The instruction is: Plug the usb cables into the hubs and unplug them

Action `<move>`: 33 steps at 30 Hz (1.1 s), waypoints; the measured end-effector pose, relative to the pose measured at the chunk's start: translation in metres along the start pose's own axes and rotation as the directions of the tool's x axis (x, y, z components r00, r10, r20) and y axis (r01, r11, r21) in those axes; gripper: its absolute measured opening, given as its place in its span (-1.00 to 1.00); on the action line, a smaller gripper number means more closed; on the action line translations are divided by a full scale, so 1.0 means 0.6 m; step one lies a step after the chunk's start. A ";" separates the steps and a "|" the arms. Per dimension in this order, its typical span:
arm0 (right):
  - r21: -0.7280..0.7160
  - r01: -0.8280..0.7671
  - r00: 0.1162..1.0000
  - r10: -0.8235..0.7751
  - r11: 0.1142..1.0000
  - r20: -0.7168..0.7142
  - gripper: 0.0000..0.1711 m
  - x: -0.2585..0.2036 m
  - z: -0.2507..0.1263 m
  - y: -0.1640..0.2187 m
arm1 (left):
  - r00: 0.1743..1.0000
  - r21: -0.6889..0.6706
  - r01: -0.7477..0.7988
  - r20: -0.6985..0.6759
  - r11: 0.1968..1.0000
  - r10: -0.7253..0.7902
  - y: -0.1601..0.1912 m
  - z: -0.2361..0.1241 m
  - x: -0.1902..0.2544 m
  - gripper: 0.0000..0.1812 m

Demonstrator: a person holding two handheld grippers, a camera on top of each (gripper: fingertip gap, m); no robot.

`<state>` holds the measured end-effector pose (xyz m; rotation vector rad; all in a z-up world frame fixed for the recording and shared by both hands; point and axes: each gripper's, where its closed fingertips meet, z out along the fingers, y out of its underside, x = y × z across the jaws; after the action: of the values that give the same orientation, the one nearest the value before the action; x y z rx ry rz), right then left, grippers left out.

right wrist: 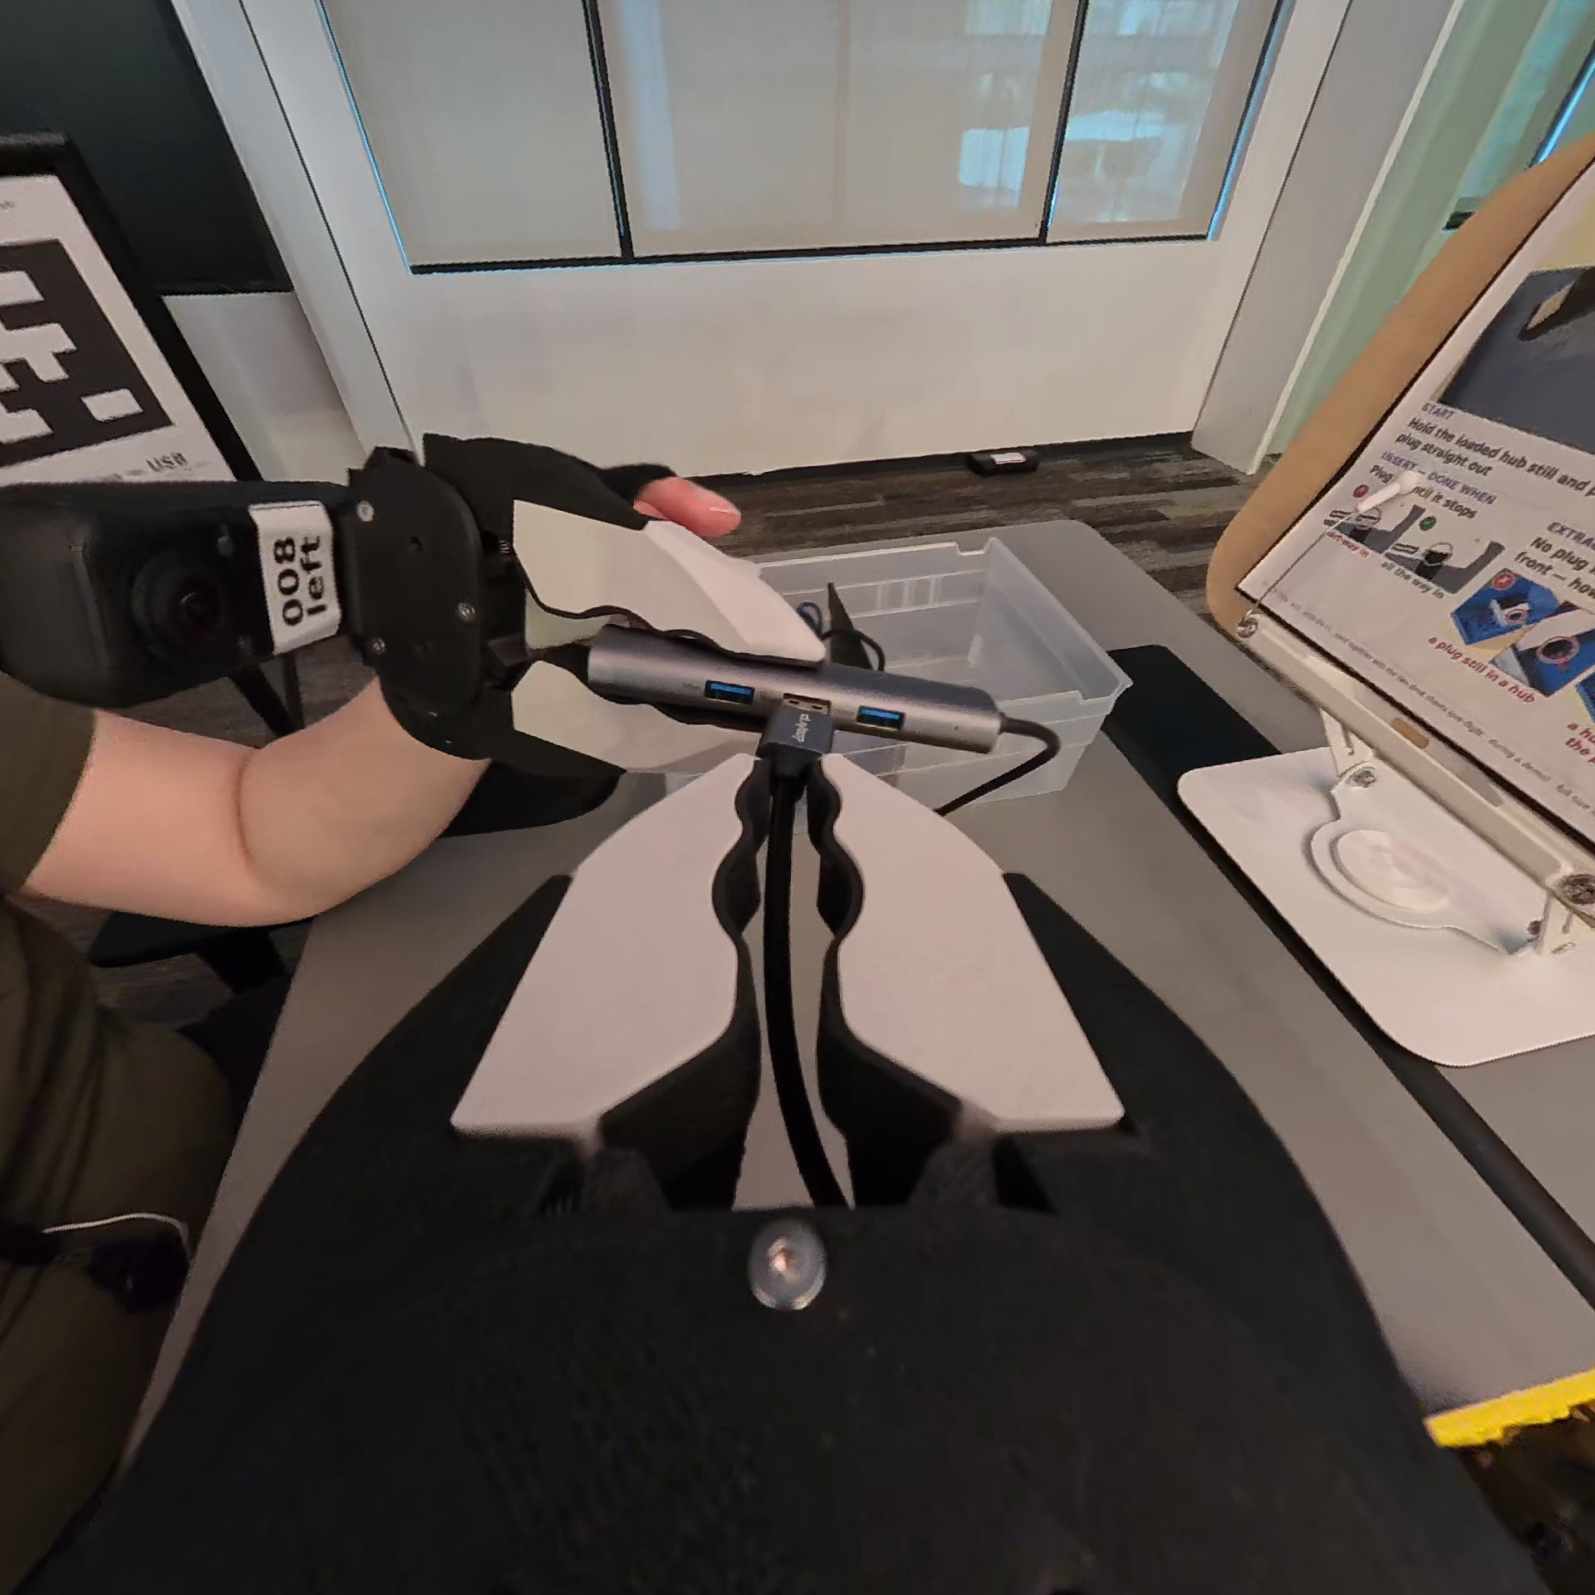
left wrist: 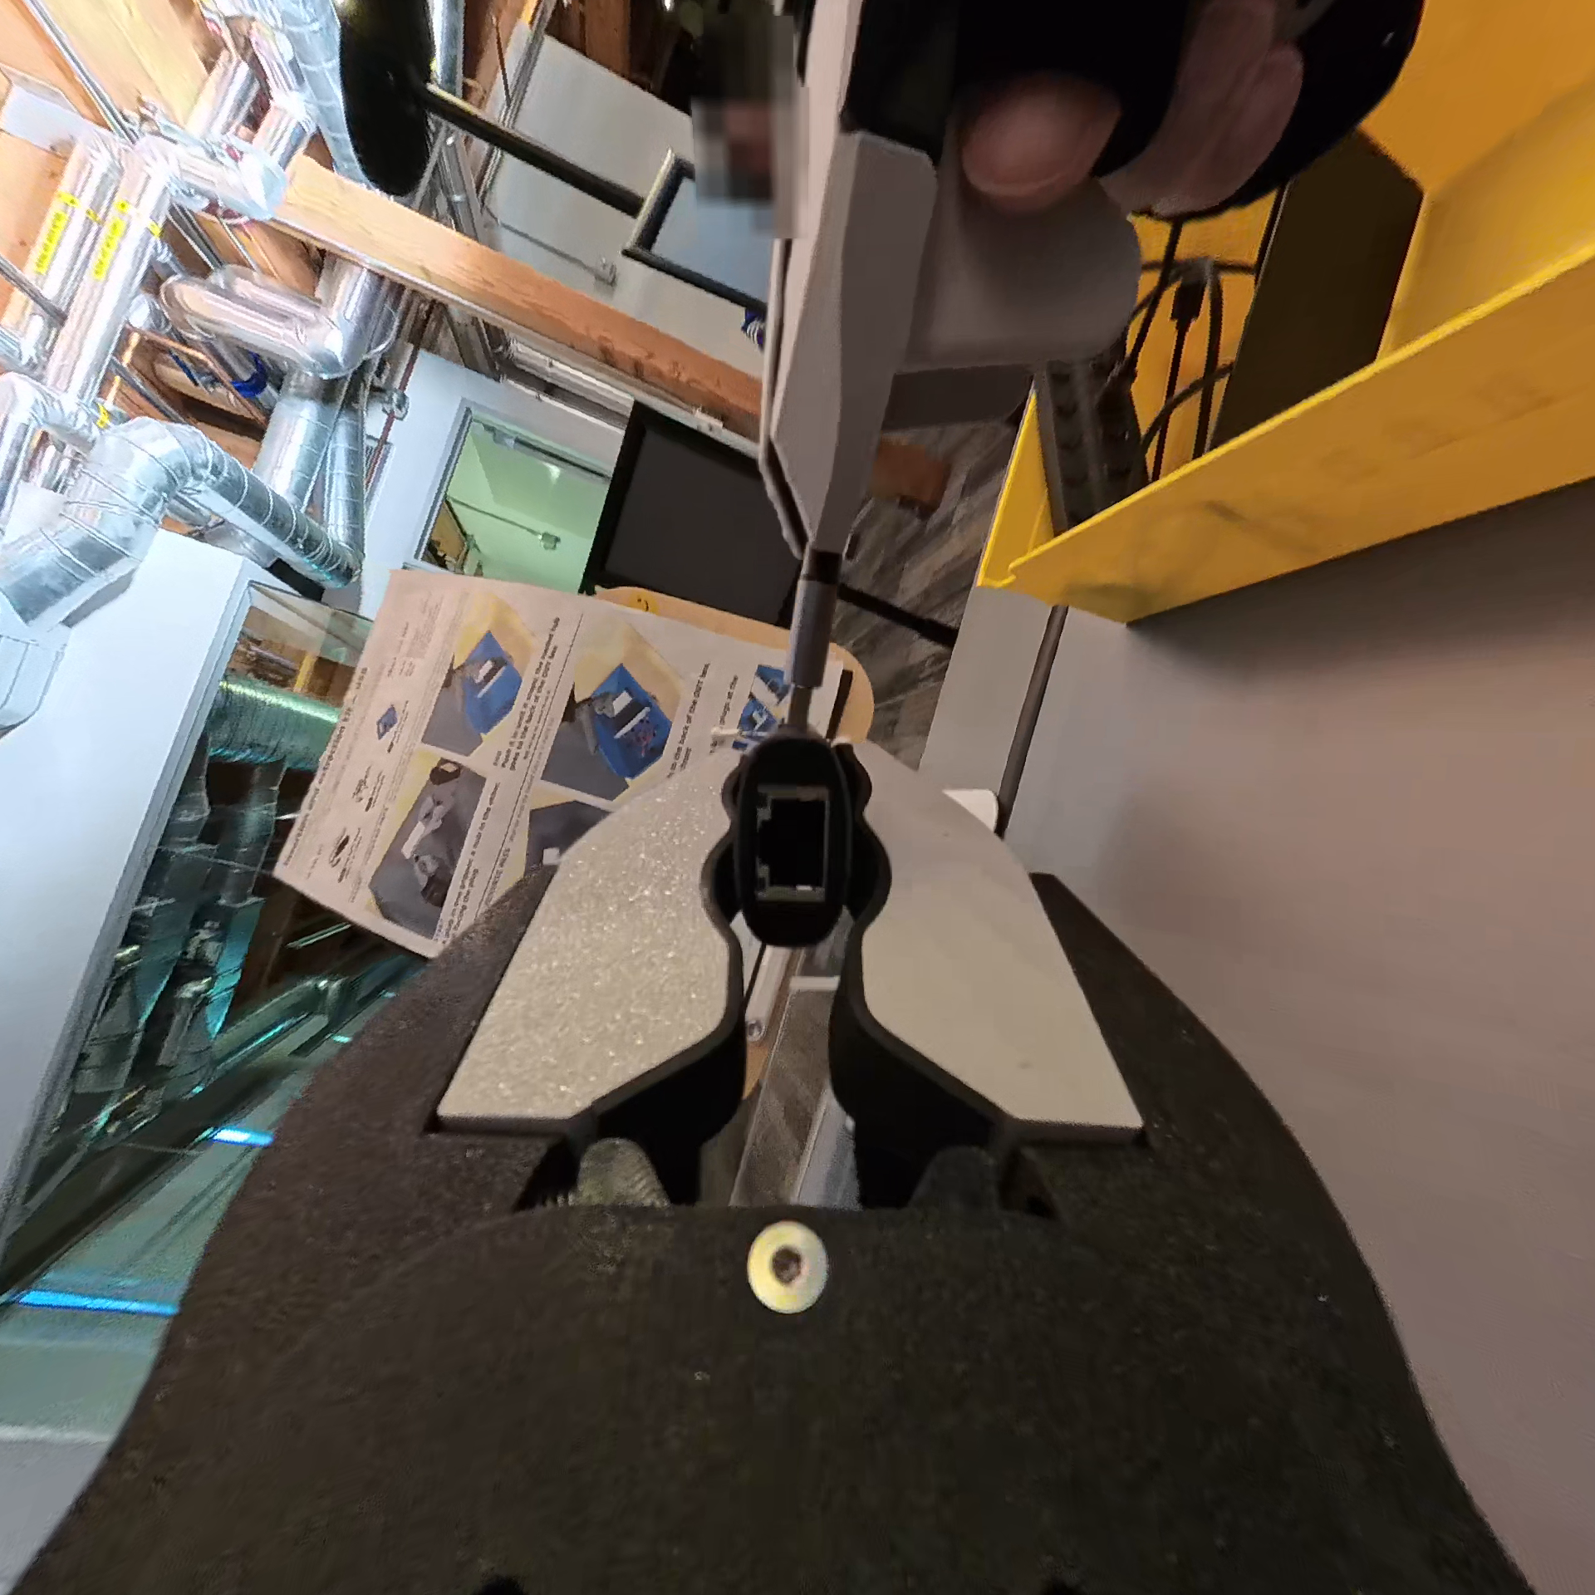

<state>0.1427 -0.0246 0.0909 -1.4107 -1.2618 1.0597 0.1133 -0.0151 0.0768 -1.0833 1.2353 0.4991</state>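
Two grippers clamped tight, left gripper [right wrist: 690, 669] pinching the slim grey metal hub [right wrist: 794, 686] held above the grey surface [right wrist: 1295, 1165], right gripper [right wrist: 790, 781] squeezing the blue USB plug [right wrist: 796, 734] half seated in its middle port; risk of jamming or bending if tilted off-axis.

Two tools, left tool [right wrist: 690, 682] and right tool [right wrist: 790, 781], one grey hub [right wrist: 777, 686], one cable plug [right wrist: 798, 732], one clear bin [right wrist: 992, 621], one instruction sheet [right wrist: 1467, 535], one yellow bin [left wrist: 1295, 466]
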 end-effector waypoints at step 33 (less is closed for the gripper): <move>0.062 -0.253 0.871 0.199 0.966 0.449 -0.91 -0.108 -0.021 -0.048 | 0.944 0.551 0.327 -0.231 0.767 -0.237 -0.132 -0.116 -0.035 -0.81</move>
<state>0.1434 -0.0896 0.1225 -1.2895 -1.3386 1.6611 0.1360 -0.1060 0.1300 -0.7551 1.2103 -0.2058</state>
